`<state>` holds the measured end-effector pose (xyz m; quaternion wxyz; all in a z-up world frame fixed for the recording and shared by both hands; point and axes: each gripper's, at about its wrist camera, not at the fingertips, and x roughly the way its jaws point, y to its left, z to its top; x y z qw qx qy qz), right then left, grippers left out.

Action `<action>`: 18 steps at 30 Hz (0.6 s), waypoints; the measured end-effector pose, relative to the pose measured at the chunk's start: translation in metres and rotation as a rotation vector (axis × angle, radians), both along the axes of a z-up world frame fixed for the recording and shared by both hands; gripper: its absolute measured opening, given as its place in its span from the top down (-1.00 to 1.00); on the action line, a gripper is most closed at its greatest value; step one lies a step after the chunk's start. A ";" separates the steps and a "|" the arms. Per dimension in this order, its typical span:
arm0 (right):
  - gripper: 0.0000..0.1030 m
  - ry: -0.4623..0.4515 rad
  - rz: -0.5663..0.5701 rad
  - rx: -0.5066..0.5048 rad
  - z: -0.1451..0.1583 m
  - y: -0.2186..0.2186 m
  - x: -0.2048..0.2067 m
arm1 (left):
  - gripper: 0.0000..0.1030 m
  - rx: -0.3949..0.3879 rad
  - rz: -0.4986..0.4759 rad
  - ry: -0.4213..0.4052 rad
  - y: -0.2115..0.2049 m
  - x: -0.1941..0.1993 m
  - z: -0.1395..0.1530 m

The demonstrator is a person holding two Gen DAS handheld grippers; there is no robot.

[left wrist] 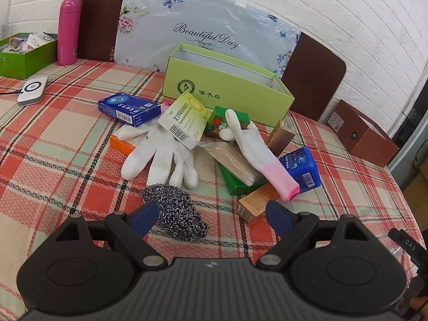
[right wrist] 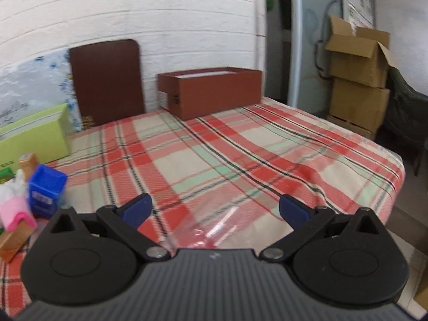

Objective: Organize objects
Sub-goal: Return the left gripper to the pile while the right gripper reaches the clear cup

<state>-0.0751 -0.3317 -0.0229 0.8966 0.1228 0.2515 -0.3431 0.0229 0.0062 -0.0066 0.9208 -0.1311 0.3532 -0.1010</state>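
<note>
A heap of small things lies on the plaid tablecloth (left wrist: 61, 139) in front of an open light-green box (left wrist: 227, 85): two white gloves (left wrist: 160, 152), one with a pink cuff (left wrist: 283, 179), a blue box (left wrist: 128, 108), a pale green box (left wrist: 184, 120), a blue pack (left wrist: 302, 168), a steel scourer (left wrist: 176, 208) and small orange and green boxes. My left gripper (left wrist: 214, 214) is open and empty, just behind the scourer. My right gripper (right wrist: 214, 208) is open and empty above bare cloth and a clear plastic bag (right wrist: 211, 230), right of the heap.
A brown box (right wrist: 211, 91) stands at the table's back right. A pink flask (left wrist: 69, 30), a dark-green box of items (left wrist: 24, 53) and a white device (left wrist: 33, 91) are at the far left. Boards lean against the wall. Cardboard boxes (right wrist: 358, 75) are stacked beyond the table's right edge.
</note>
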 end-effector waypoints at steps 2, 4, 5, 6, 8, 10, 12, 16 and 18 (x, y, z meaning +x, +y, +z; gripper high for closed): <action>-1.00 -0.019 0.072 0.106 -0.010 -0.003 0.001 | -0.76 0.002 0.005 0.018 0.001 0.002 -0.003; -1.00 -0.045 0.166 0.169 -0.015 0.006 0.010 | -0.76 0.011 0.012 0.028 0.001 0.004 -0.006; -0.99 -0.053 0.217 0.163 -0.018 0.015 0.017 | -0.76 0.014 0.015 0.029 0.002 0.004 -0.007; -0.97 -0.054 0.272 0.147 -0.019 0.025 0.024 | -0.76 0.017 0.021 0.031 0.003 0.004 -0.008; -0.90 -0.046 0.376 0.144 -0.021 0.042 0.036 | -0.76 0.017 0.028 0.036 0.005 0.005 -0.010; -0.84 -0.053 0.449 0.165 -0.021 0.053 0.042 | -0.76 0.013 0.041 0.050 0.008 0.007 -0.012; -0.85 -0.043 0.418 0.149 -0.019 0.058 0.042 | -0.76 0.008 0.052 0.064 0.011 0.009 -0.015; -0.96 -0.069 0.302 0.204 -0.014 0.040 0.052 | -0.76 0.007 0.063 0.077 0.013 0.015 -0.019; -0.97 -0.078 0.303 0.200 -0.011 0.036 0.066 | -0.76 0.001 0.068 0.091 0.012 0.018 -0.022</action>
